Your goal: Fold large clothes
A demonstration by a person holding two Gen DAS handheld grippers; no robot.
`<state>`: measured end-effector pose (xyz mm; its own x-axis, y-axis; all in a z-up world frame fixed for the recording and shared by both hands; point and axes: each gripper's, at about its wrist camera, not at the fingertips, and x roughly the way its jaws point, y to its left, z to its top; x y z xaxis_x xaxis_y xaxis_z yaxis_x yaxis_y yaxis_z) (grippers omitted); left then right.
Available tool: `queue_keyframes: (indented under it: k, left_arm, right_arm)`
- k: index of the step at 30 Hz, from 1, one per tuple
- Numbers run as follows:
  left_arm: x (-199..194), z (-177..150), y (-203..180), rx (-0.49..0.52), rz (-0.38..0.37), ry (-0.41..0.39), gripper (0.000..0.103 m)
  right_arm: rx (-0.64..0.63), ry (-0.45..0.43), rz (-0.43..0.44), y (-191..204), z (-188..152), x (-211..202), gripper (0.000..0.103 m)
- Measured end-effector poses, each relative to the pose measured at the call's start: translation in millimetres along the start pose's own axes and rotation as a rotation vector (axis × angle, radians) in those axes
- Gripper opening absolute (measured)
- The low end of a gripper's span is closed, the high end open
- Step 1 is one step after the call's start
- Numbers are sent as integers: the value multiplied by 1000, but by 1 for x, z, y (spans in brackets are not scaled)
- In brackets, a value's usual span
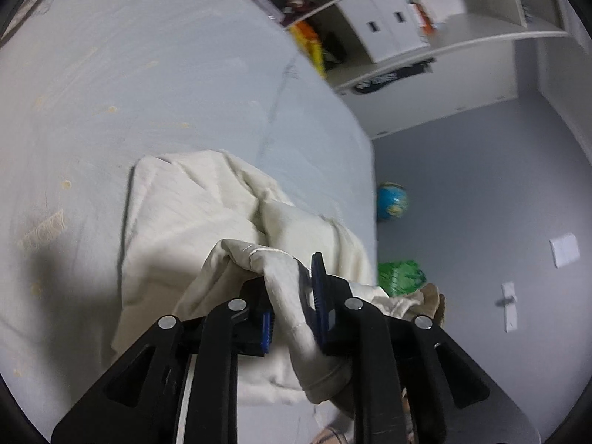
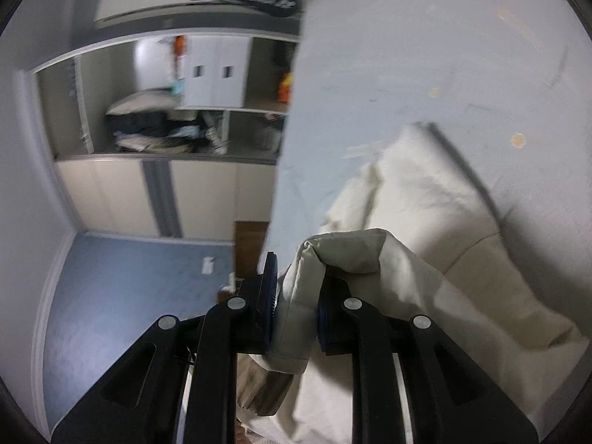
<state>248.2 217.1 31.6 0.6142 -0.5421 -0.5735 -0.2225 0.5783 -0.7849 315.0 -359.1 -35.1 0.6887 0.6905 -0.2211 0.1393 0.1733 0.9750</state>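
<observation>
Black tool (image 1: 292, 307), blue ribbed pads (image 1: 319, 288)

I see a pale grey-blue bed sheet (image 1: 166, 74) covering the bed, dotted with small yellowish marks. The cream garment (image 1: 207, 199) lies bunched on it toward five o'clock, near the bed's edge. On the blue floor (image 1: 481, 192), at three o'clock, sit a globe (image 1: 392, 200) and a green bag (image 1: 401, 276).

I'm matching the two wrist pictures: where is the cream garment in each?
Left wrist: cream garment lies bottom centre on the bed, a fold pinched in the left gripper.
Right wrist: it fills the lower right, a fold in the right gripper.
Shared landmark: the white cabinet on the shelves.
</observation>
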Motion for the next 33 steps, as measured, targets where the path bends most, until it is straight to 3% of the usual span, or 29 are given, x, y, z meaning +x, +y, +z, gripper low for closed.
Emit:
queue_keyframes:
  k: [6, 9, 10, 13, 14, 16, 21, 26, 28, 30, 33]
  left_arm:
    - [37, 17, 26, -93, 59, 47, 27]
    - [36, 15, 32, -136, 19, 45, 45]
    - [32, 14, 32, -136, 1, 37, 57]
    - [13, 10, 19, -94, -41, 6, 72]
    - [5, 9, 13, -78, -50, -12, 82]
    - [-7, 7, 4, -36, -30, -50, 89]
    - [-34, -4, -25, 56, 0, -109, 89]
    - [-18, -35, -75, 278, 144, -95, 89]
    - [-1, -53, -99, 393, 206, -78, 89]
    - [18, -71, -121, 492, 243, -73, 89]
    - [50, -92, -148, 594, 282, -65, 89]
  right_arm:
    - [70, 2, -57, -28, 10, 20, 17]
    - [90, 31, -61, -29, 14, 23, 24]
    - [90, 42, -58, -28, 16, 23, 31]
    - [84, 45, -42, -17, 19, 14, 50]
    - [80, 43, -35, -13, 20, 11, 53]
    - [72, 41, -32, -4, 20, 5, 59]
    - [-31, 13, -36, 31, 8, -8, 67]
    - [-229, -67, -17, 78, -7, -19, 69]
    - [-320, -60, -30, 97, -19, -16, 71]
    - [-433, -18, -88, 113, -37, -6, 71]
    - [-642, 42, -247, 128, -73, 18, 71]
